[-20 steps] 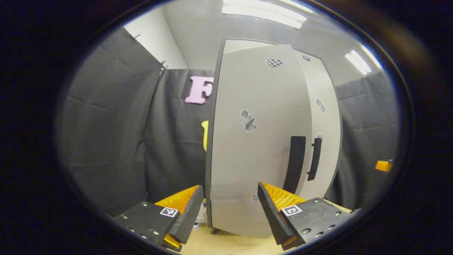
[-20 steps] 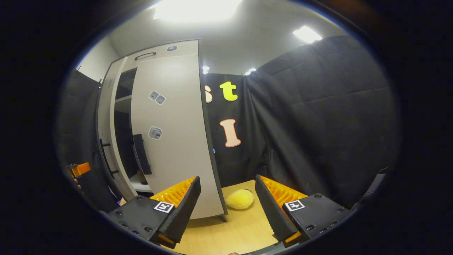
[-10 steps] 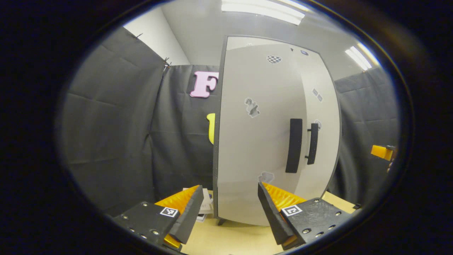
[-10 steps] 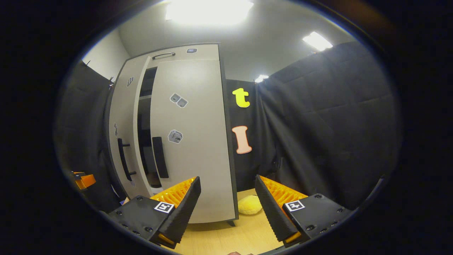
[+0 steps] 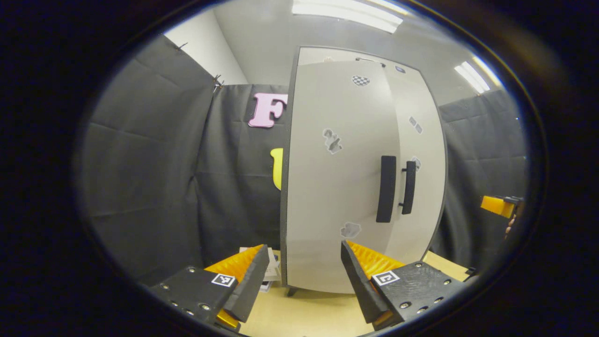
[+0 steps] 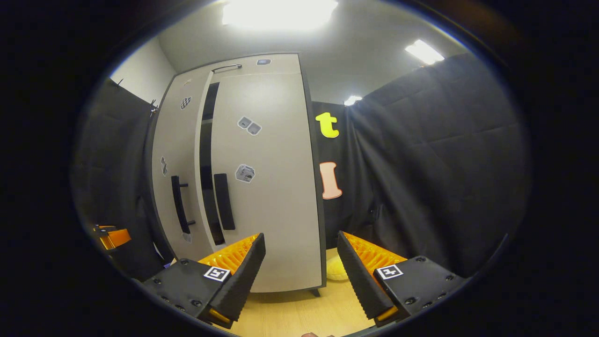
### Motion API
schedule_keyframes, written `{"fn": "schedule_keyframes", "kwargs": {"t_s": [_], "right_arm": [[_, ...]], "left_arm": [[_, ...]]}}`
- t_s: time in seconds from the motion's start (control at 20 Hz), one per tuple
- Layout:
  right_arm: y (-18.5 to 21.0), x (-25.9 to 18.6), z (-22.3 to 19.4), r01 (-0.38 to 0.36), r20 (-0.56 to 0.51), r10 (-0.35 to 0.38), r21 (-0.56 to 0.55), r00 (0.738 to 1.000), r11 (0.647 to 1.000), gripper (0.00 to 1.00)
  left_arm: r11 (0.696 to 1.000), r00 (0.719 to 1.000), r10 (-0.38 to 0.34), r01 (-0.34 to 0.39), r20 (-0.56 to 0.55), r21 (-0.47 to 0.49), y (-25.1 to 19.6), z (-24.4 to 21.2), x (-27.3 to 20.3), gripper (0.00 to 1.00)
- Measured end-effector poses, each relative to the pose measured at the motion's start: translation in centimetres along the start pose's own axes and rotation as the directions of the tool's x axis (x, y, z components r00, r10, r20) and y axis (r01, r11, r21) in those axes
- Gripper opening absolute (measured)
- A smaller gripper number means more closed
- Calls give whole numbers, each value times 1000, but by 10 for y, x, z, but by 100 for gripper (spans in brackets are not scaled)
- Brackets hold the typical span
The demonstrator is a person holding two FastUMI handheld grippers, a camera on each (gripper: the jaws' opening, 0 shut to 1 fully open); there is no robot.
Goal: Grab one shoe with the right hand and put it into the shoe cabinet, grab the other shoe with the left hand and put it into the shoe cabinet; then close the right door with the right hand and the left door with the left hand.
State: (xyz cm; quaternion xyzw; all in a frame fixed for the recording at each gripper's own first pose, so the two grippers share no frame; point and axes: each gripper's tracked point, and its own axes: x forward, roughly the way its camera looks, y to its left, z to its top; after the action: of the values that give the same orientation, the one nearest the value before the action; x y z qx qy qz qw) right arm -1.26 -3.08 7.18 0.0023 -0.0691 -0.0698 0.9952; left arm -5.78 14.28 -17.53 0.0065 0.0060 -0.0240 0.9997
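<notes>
You swung both doors nearly shut; a narrow dark gap point(image 6: 206, 154) remained on the cabinet point(image 6: 276, 187), shoes presumably inside. Your left gripper point(image 5: 304, 276) and right gripper point(image 6: 302, 271) stayed apart, empty.

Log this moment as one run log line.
phase: closing doors | right door: nearly shut, dark gap left | left door: nearly shut | left gripper: open | right gripper: open

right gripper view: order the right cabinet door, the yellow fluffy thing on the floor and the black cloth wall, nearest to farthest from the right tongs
1. Right cabinet door: just ahead of the right tongs, to their left.
2. Yellow fluffy thing: on the floor, partly behind the door's bottom corner.
3. Black cloth wall: farthest, behind and to the right.
</notes>
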Motion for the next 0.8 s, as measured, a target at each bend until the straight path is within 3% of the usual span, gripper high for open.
{"fn": "schedule_keyframes", "kwargs": {"t_s": [0.8], "right_arm": [[5,16,-11,4,-55,-2,37,998,999,98]], "left_arm": [[999,1000,29,-29,1,-25,10,-4,9,96]]}}
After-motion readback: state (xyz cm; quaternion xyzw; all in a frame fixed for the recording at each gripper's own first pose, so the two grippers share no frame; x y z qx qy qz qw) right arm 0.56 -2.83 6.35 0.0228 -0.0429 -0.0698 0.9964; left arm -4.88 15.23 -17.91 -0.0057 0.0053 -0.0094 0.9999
